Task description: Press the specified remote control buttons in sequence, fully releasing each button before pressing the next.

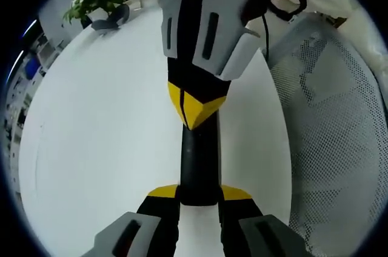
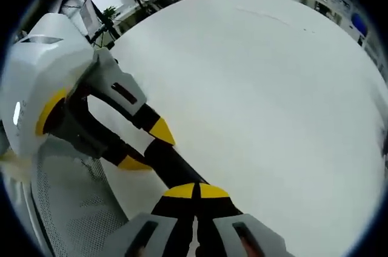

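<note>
While pinching the remote at lower centre in the left gripper for steadiness, seemingly prodding a button with the right gripper, tips squeezed together as one.

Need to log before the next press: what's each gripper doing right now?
Left gripper: shut on the black remote.
Right gripper: jaws together, tips touching the remote's upper end; pressing or gripping cannot be told.

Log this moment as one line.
left gripper: shut on remote | right gripper: shut, tips against remote | white table beneath | mesh chair at table edge
</note>
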